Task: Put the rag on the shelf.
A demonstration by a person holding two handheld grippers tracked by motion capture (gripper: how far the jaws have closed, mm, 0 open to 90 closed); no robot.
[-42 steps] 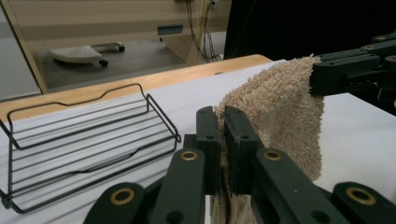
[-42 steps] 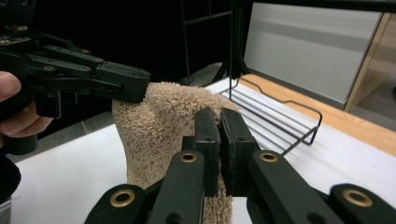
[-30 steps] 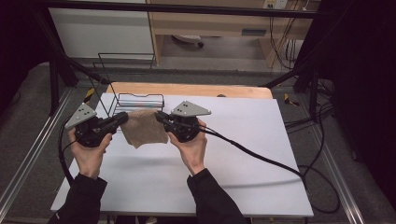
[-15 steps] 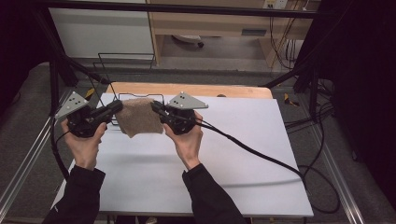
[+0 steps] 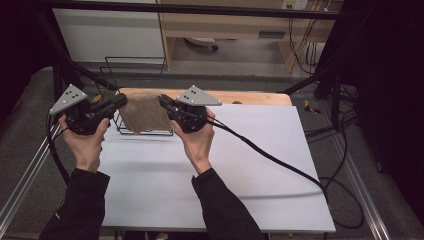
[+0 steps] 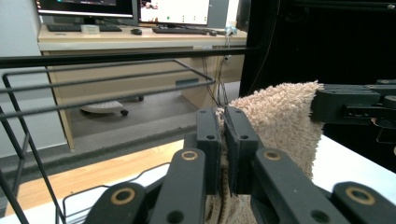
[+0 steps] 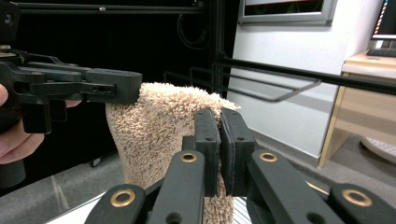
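Towels: one (image 5: 142, 112) | hand-held grippers: two, left (image 5: 119, 100), right (image 5: 164, 101) | racks: one (image 5: 145, 131)

I see a beige terry towel (image 5: 142, 114) hanging limp in the air by its two upper corners, its fluffy pile draping down before the wire rack (image 5: 145, 131).

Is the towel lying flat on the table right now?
No: the towel hangs in the air, pinched at its top corners by the left gripper and the right gripper, above the white table.
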